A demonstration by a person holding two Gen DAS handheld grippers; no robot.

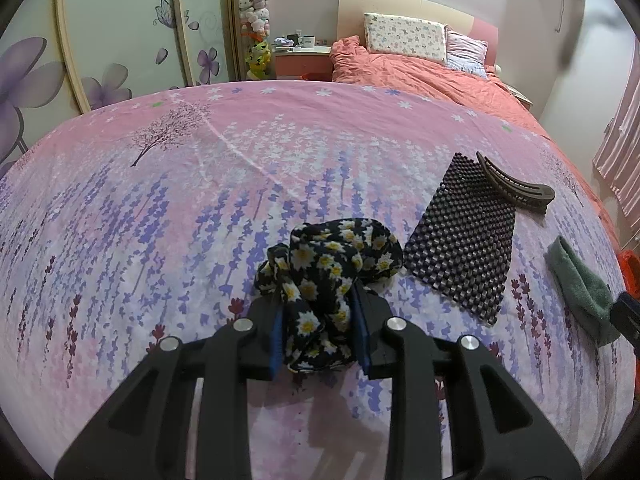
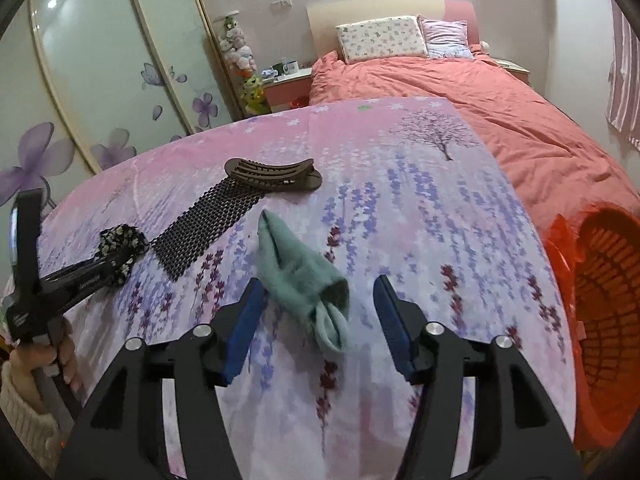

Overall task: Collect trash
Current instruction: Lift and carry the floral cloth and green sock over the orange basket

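Bedding printed with lavender and trees [image 1: 160, 208] covered the work surface, a coral duvet [image 2: 500, 112] and pillows behind it beside flower-painted wardrobe doors [image 1: 112, 40]. The left gripper [image 1: 318, 312] clamped a daisy-print cloth [image 1: 332, 256]. The right gripper [image 2: 318, 304] stood open around a green cloth [image 2: 296, 260]; an orange basket [image 2: 608, 320] sat at the right edge.

Soft, even indoor light; faint shadows on the bedsheet [image 1: 160, 208]; fisheye bends edges, dark corners, far wall perhaps slightly blurred.
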